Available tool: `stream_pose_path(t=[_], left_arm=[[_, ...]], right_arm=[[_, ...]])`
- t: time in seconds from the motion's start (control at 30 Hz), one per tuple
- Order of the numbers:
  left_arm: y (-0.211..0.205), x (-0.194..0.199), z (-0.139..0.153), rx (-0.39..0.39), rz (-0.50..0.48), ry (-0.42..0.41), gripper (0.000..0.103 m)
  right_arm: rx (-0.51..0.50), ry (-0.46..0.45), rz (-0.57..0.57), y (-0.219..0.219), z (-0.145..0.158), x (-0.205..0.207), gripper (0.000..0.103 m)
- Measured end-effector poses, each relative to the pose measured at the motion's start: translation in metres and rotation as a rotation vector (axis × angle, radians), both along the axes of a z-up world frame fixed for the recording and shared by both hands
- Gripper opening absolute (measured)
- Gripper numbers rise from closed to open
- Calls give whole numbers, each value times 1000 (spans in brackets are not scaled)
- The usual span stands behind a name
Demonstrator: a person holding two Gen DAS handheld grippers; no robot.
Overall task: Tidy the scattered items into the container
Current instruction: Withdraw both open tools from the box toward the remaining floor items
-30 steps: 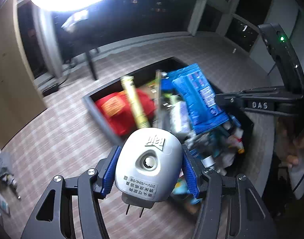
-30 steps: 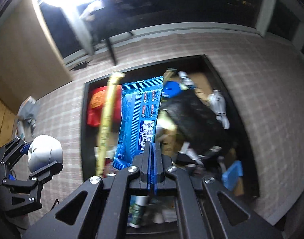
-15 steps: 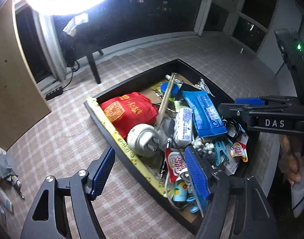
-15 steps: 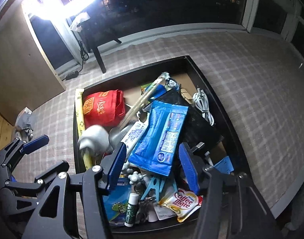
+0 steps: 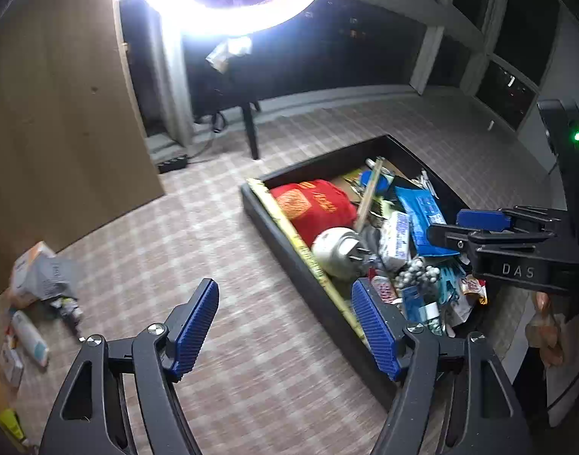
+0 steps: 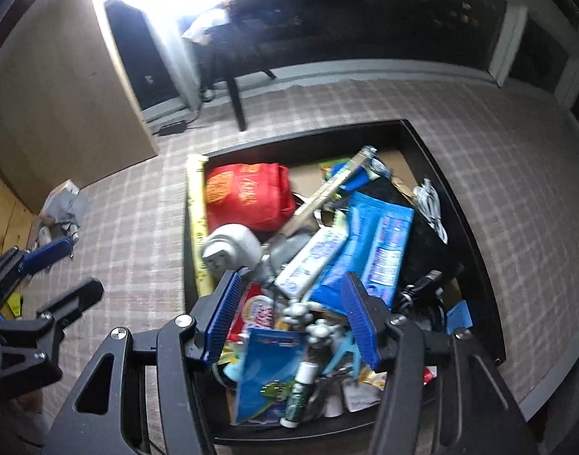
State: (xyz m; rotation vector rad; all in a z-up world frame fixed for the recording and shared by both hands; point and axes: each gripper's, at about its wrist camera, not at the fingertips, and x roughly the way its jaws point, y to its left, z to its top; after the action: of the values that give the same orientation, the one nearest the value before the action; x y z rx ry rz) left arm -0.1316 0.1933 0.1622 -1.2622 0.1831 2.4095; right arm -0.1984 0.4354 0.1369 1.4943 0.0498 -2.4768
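Lettering "DAS" marks right tool (image 5: 479,223) above container (image 5: 274,227).

"DAS" is printed on the right gripper (image 5: 517,270).

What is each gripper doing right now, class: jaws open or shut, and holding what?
Left gripper: jaws open, holding nothing, over the carpet beside the tray.
Right gripper: jaws open, holding nothing, above the tray's contents.
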Motion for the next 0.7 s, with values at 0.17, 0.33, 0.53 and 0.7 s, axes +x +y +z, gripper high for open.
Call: stream_pose_path(t=[0.17,0.33,0.53,0.7], left_arm=[[-32,11,12,-21,71,36,76],[-69,19,16,-48,156,52,76],[-111,30,14,-54,265,28,77],[-140,42,12,-54,328,29,77]], right_arm=[[-20,16,52,-26,8,10,59],[-39,33,104,-54,13,22,63],[-17,54,180,-92,11,38,63],[-14,62,242,-123,5,53,63]])
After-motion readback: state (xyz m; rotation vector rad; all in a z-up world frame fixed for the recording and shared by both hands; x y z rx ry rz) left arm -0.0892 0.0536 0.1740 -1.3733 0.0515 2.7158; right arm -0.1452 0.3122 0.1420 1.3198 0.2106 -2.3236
